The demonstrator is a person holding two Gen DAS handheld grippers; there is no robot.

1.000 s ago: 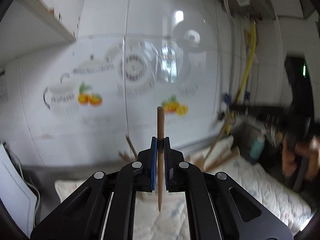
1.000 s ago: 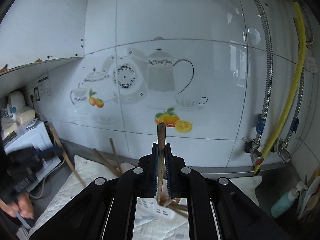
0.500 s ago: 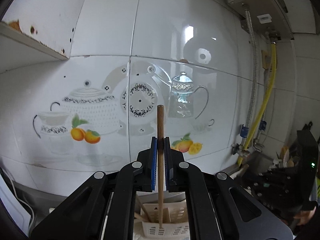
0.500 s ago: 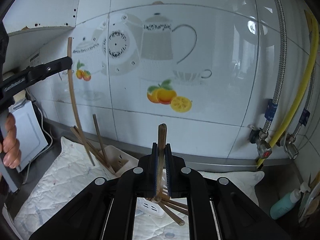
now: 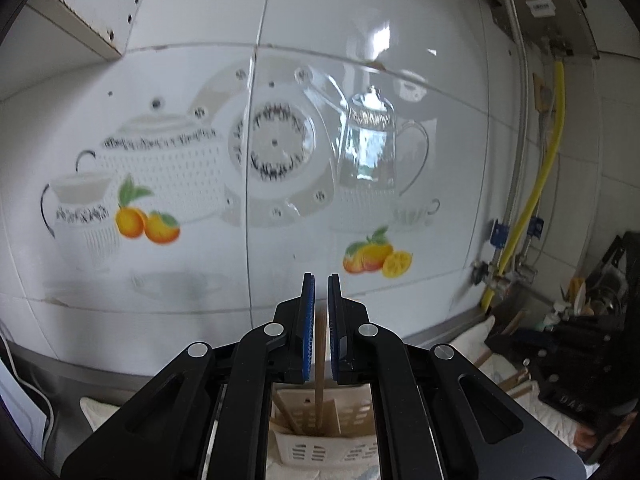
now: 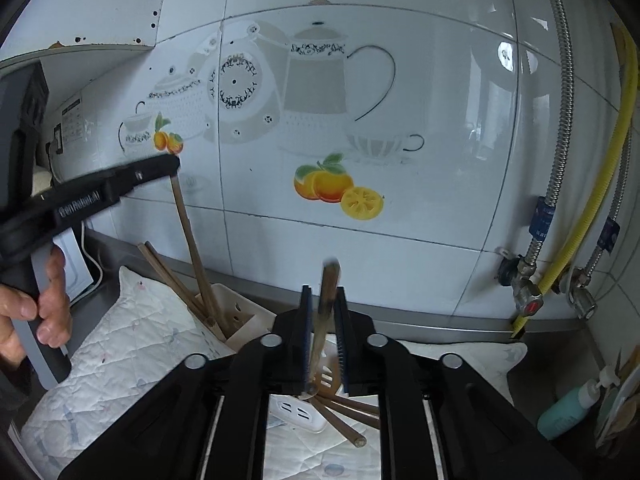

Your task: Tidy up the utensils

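My left gripper [image 5: 320,288] has its jaws slightly apart above a cream slotted utensil holder [image 5: 320,432]. A wooden chopstick [image 5: 319,360] stands loose between them, its lower end in the holder. In the right wrist view the left gripper [image 6: 170,168] sits over the top of that chopstick [image 6: 192,248], which leans in the holder [image 6: 236,320] with two others. My right gripper [image 6: 322,300] has its jaws parted around a blurred, tilted chopstick [image 6: 326,300] above a second holder [image 6: 296,412] lying on its side with several chopsticks [image 6: 344,412] sticking out.
A white quilted cloth [image 6: 120,352] covers the counter under both holders. A tiled wall with teapot and fruit decals [image 6: 332,184] is close behind. Yellow and metal gas hoses with valves [image 6: 532,296] are at right, and a teal bottle [image 6: 568,412] stands at lower right.
The left gripper has opened and its chopstick has dropped down into the upright holder. The right gripper's jaws have parted and its chopstick now tilts and blurs between them.
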